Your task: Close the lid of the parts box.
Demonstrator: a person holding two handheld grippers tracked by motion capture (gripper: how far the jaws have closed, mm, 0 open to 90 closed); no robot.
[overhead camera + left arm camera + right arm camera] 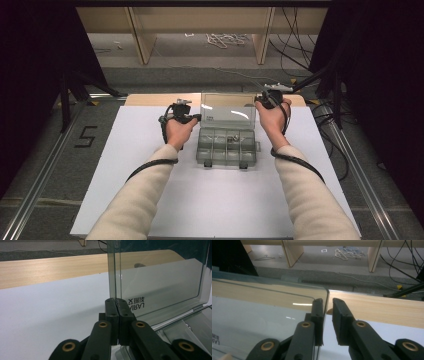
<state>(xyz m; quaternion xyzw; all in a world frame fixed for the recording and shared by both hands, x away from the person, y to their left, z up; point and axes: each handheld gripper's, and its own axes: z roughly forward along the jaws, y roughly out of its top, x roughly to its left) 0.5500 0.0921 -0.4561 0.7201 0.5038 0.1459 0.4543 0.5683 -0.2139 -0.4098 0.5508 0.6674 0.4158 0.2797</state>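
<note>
A clear plastic compartment box (226, 146) lies open on the white board (150, 200), its lid (227, 109) standing upright at the back. Several compartments show, and one holds small metal parts (231, 137). My left gripper (196, 118) is at the lid's left edge. In the left gripper view its jaws (116, 301) are shut on that edge of the lid (162, 282). My right gripper (263, 97) is at the lid's top right corner. In the right gripper view, the lid (262, 315) has its edge between the gripper's (327, 302) jaws, which stand apart with a gap showing.
The white board covers a wooden table whose bare strip (145, 100) runs behind the box. Beyond it are wooden shelf legs (140, 40), loose cables (295, 50) and a white cord on the floor. Dark curtains flank both sides.
</note>
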